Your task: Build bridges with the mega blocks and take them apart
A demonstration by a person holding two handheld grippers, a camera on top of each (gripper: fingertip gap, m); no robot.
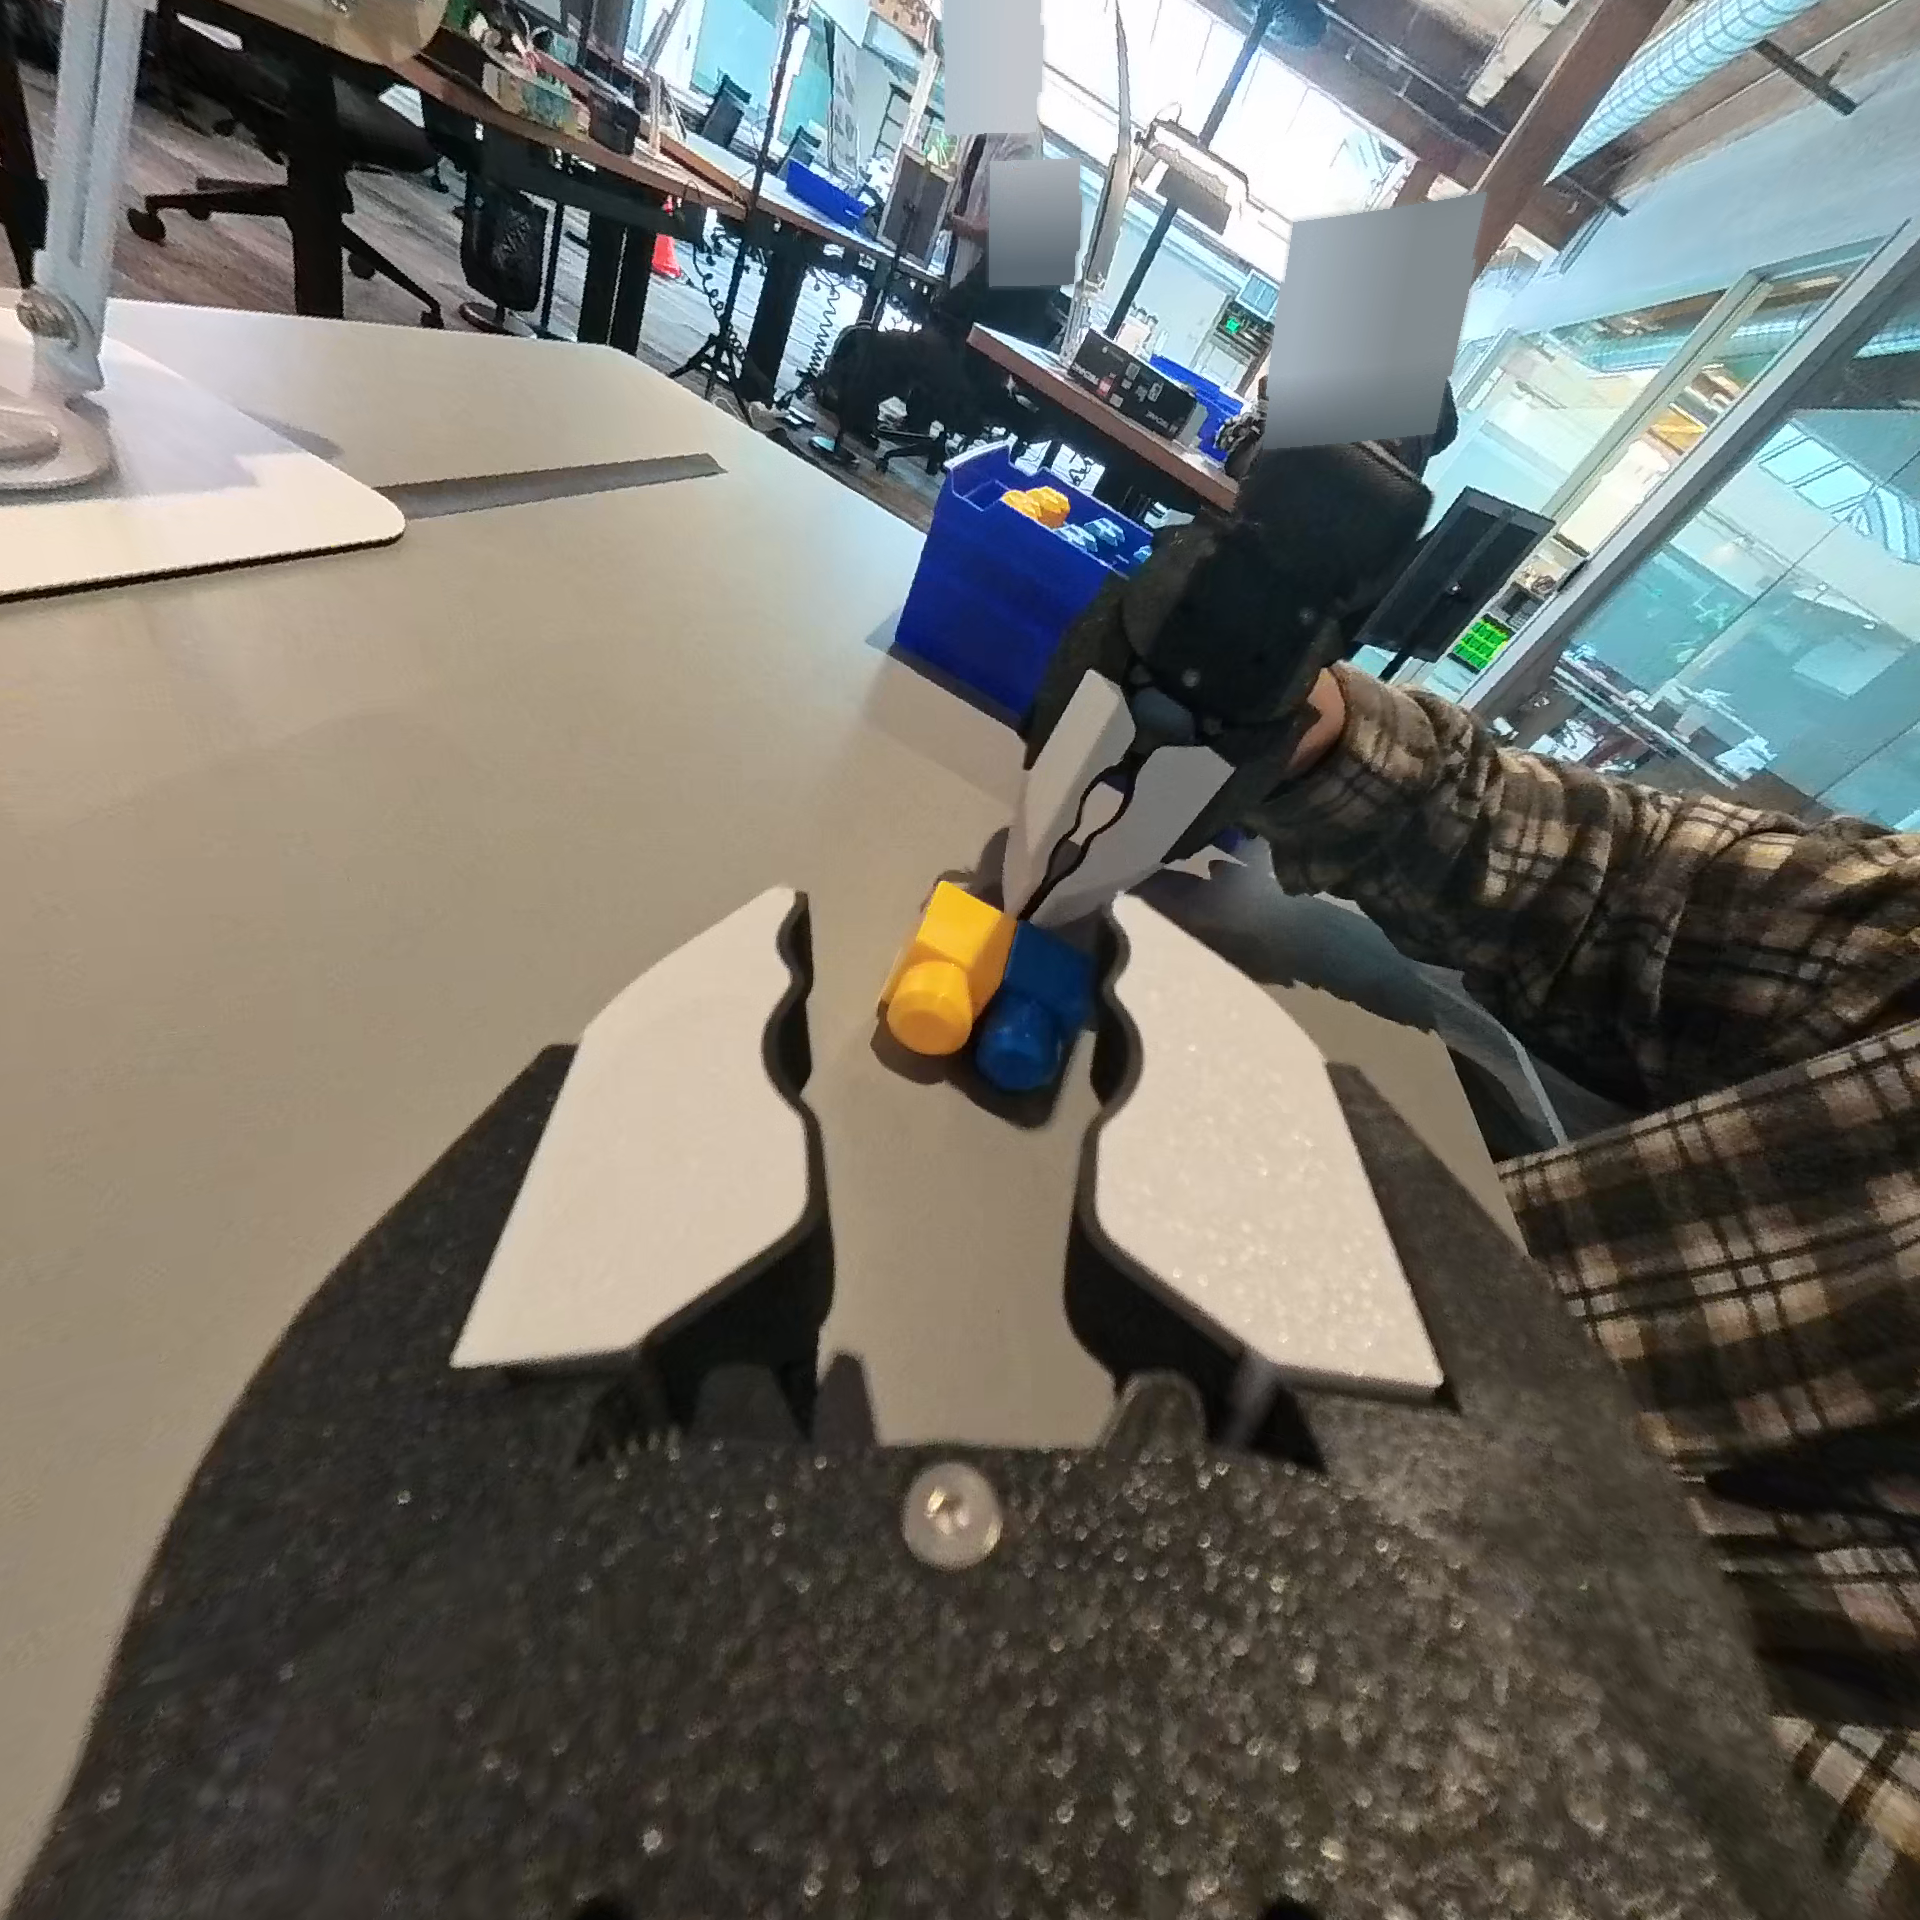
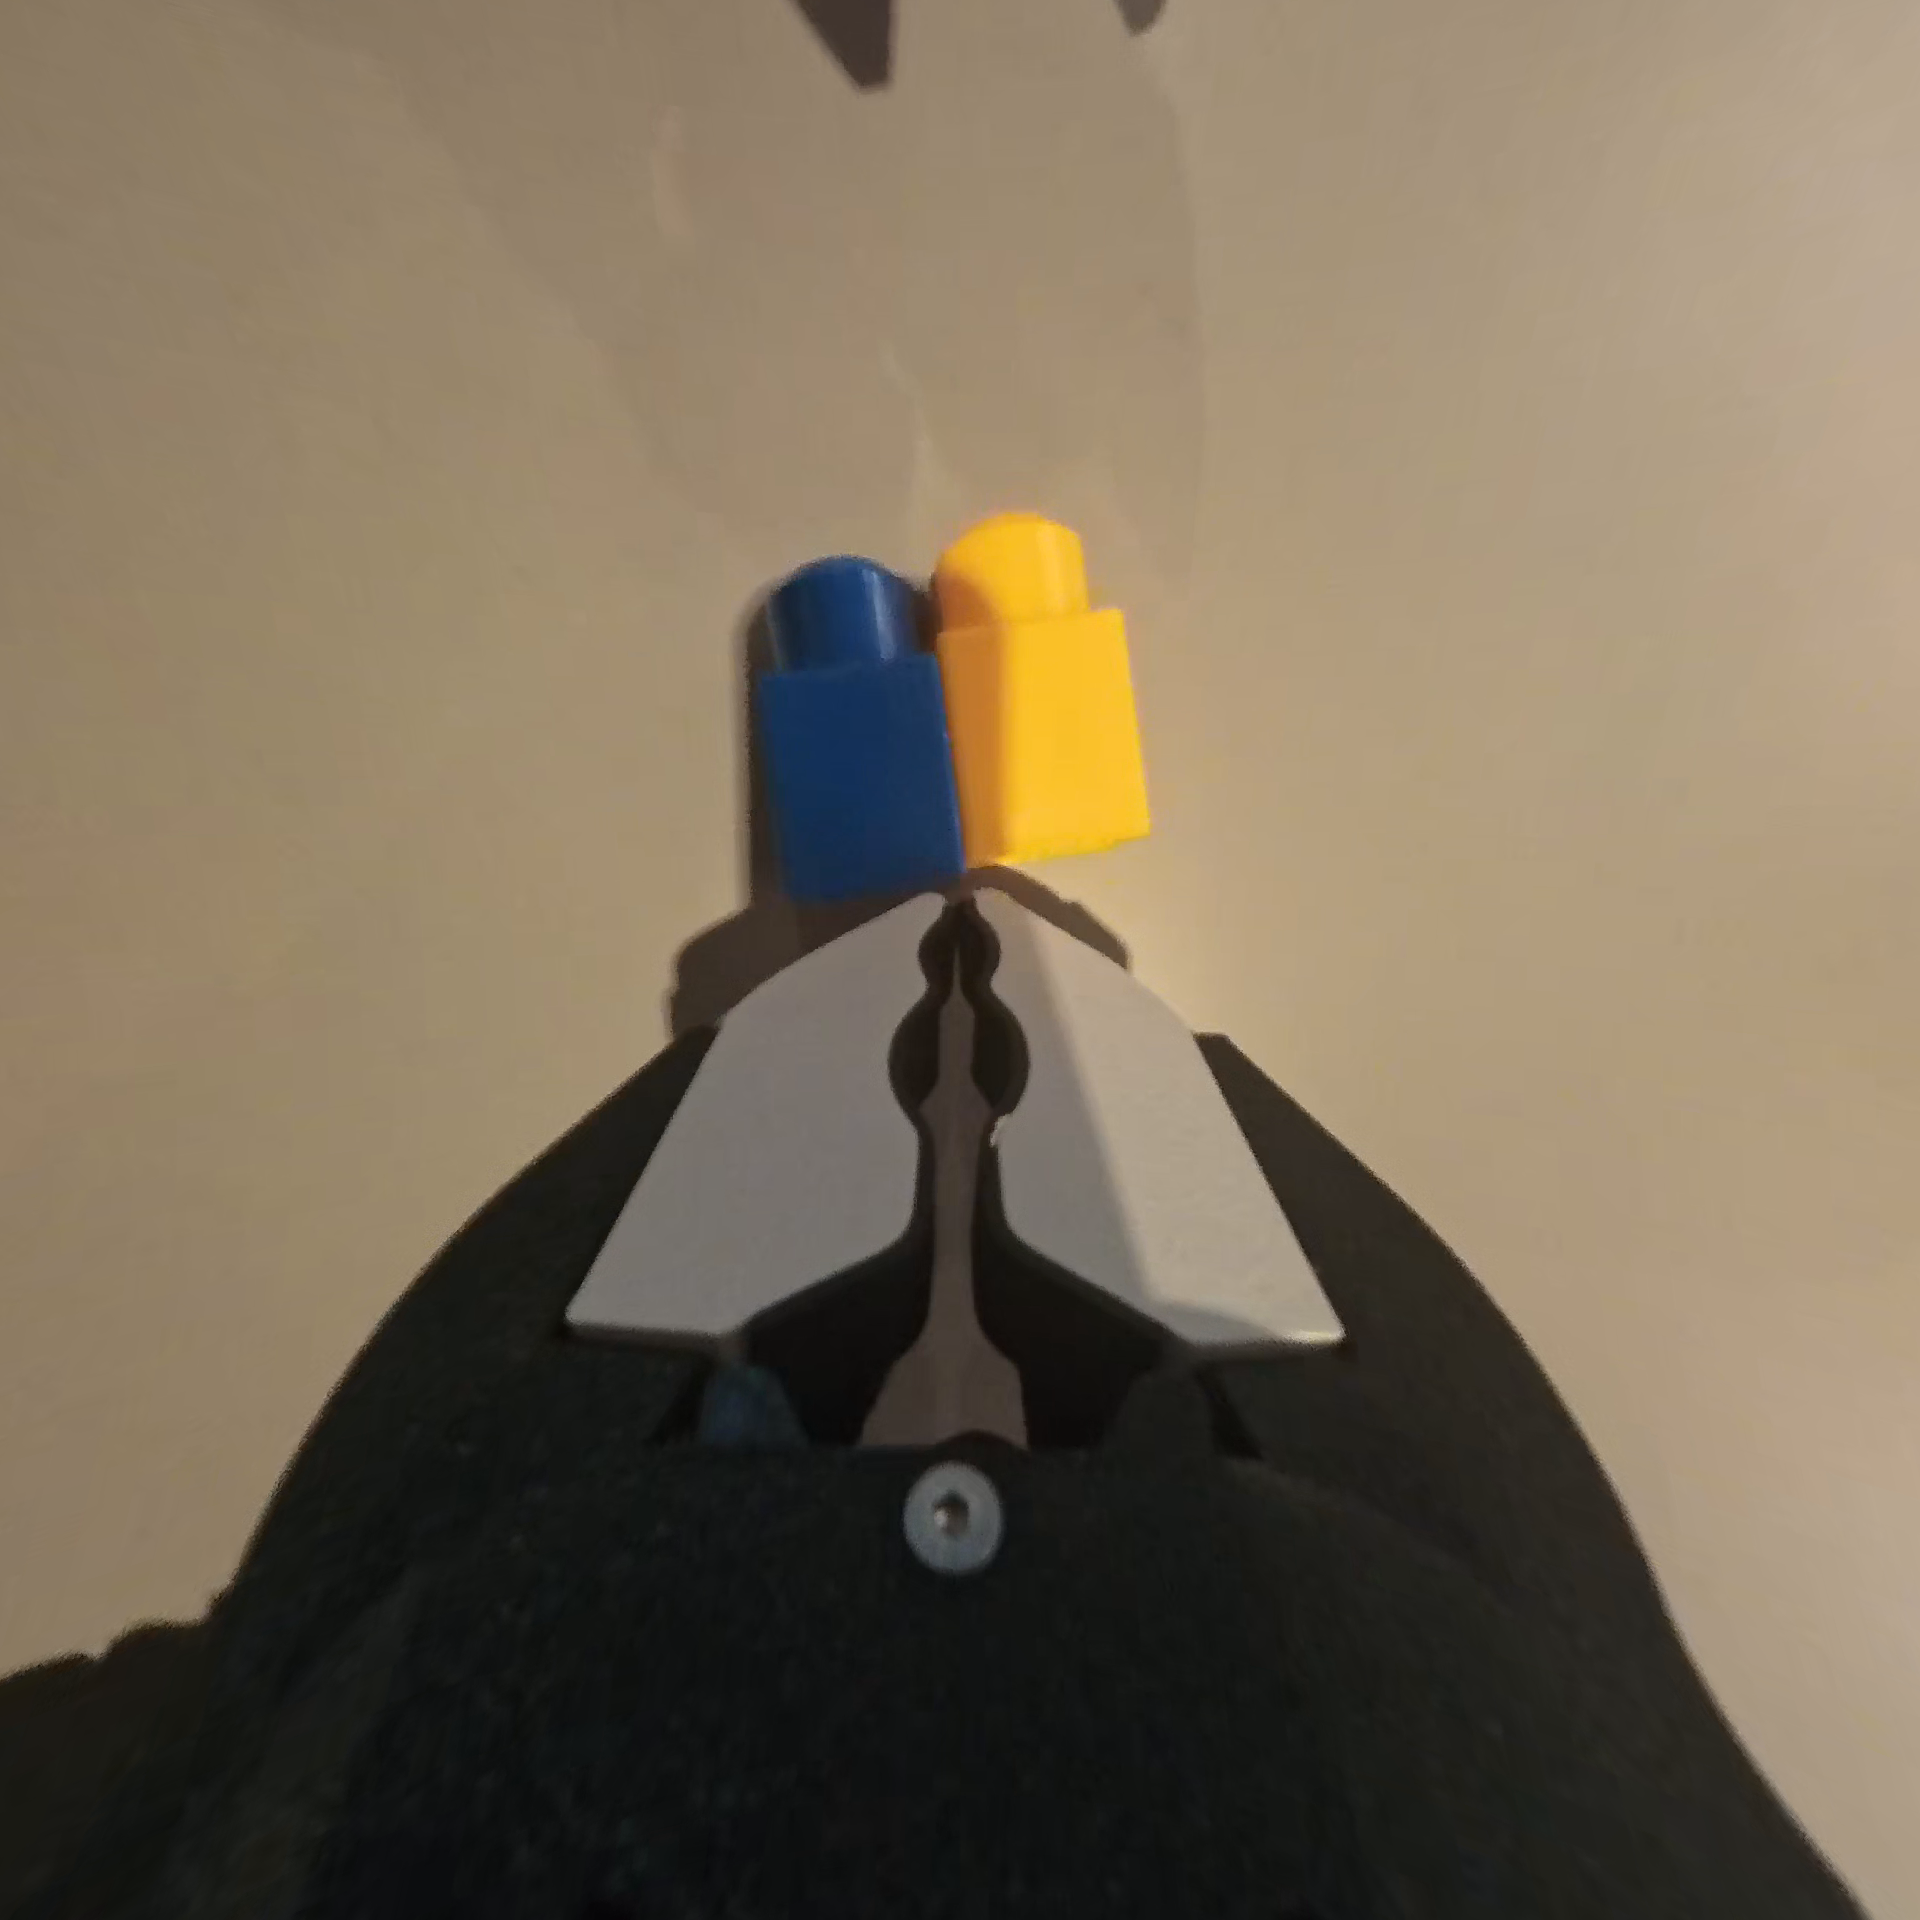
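Note:
A yellow one-stud block [image 1: 940,982] and a blue one-stud block [image 1: 1034,1003] lie on their sides, touching, on the grey table [image 1: 416,831]. My left gripper [image 1: 956,914] is open, its fingertips on either side of the pair, studs pointing toward it. My right gripper [image 1: 1039,909] comes down from the far side, shut and empty, its tips at the blocks' bases. In the right wrist view the shut gripper [image 2: 961,902] touches the seam between the blue block [image 2: 862,769] and the yellow block [image 2: 1049,727].
A blue bin [image 1: 1008,592] with yellow and blue blocks stands at the table's far edge. A white board [image 1: 208,520] with a lamp stand [image 1: 52,384] lies at the left. A plaid sleeve [image 1: 1558,914] crosses the right. Desks and chairs stand beyond. Some 15 centimeters of space lies between my two pairs of fingers.

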